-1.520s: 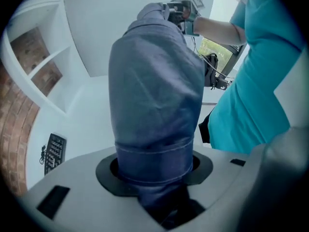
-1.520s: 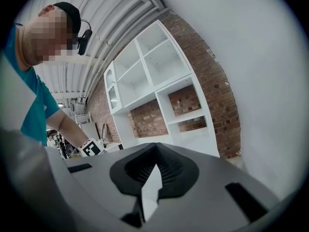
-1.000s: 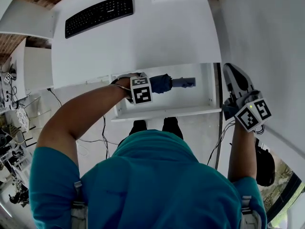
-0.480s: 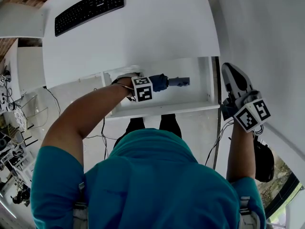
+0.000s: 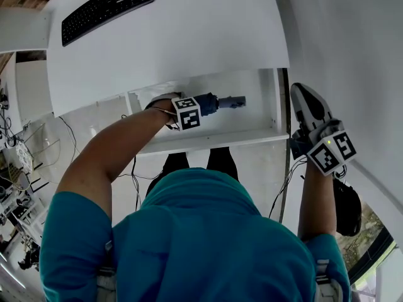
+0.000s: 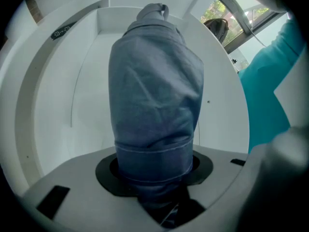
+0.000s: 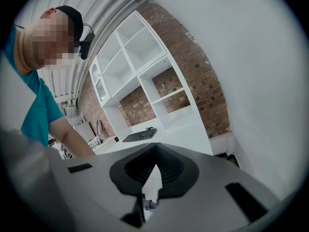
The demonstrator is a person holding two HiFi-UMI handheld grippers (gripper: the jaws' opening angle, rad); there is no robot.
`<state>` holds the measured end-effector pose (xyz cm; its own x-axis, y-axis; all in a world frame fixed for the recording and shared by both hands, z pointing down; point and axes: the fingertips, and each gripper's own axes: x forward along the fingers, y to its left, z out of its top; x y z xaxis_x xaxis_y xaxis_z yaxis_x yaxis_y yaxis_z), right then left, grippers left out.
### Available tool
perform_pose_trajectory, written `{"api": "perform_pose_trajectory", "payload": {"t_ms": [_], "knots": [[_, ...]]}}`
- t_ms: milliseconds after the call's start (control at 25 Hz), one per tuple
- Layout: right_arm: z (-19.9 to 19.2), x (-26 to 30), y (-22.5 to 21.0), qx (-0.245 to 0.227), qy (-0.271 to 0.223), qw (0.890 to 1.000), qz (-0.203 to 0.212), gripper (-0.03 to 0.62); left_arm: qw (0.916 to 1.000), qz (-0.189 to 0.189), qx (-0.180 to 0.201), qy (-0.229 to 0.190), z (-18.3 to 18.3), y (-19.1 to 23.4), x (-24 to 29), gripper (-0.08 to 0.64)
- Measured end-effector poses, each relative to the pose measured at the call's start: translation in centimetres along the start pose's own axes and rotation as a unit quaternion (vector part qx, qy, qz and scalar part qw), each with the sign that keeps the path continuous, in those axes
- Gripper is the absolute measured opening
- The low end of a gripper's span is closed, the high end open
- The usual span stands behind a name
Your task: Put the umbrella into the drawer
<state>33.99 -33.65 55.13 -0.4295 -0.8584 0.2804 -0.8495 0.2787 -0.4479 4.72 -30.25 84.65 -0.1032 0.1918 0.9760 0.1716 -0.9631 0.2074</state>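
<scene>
White worktop (image 5: 189,43) fills the upper head view, with a black keyboard (image 5: 107,8) at 11 o'clock. Below its near edge an open white drawer (image 5: 267,115) stands out. The left gripper (image 5: 200,106), near the picture's centre, has its fingers clamped on the folded blue-grey umbrella (image 5: 217,102), whose handle end points toward 3 o'clock over the drawer's inside. In the left gripper view the umbrella (image 6: 154,95) runs from the fingers toward 12 o'clock, with the drawer's white floor and walls around it. Whether its far end touches the floor I cannot tell. At 3 o'clock the right gripper (image 5: 305,102) hangs beside the drawer's outer side, its fingers closed on nothing. The risks are these: let go end-first, the umbrella may topple against a wall or tip over the front rim, and its handle may catch the side wall at 3 o'clock.
</scene>
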Motion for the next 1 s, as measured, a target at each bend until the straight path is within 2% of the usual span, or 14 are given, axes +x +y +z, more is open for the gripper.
{"api": "perform_pose_trajectory", "payload": {"t_ms": [200,360,440,520,720,1000], "knots": [[-1.2,-0.5,-0.1,0.006,0.010,1.000,0.001,0.023,0.9983,0.008,-0.017,0.054,-1.5,0.6,2.6,0.229],[-1.8,-0.8,-0.1,0.011,0.012,1.000,0.001,0.023,0.9973,0.037,-0.030,0.055,-1.6,0.9,3.0,0.244],[-1.9,-1.0,0.3,0.014,0.013,1.000,0.001,0.023,0.9972,0.041,-0.044,0.045,-1.4,0.4,3.1,0.270],[-1.7,-1.0,0.9,0.012,0.012,1.000,0.006,0.023,0.9972,0.040,-0.061,0.019,-0.9,-0.2,2.7,0.318],[-0.2,-0.9,2.6,0.001,0.006,1.000,0.015,0.023,0.9886,0.045,-0.113,-0.088,0.3,-0.7,-0.5,0.324],[1.7,-0.6,5.7,-0.019,0.004,0.999,0.026,0.023,0.9736,0.063,-0.146,-0.164,-0.3,-1.7,-5.7,0.324]]}}
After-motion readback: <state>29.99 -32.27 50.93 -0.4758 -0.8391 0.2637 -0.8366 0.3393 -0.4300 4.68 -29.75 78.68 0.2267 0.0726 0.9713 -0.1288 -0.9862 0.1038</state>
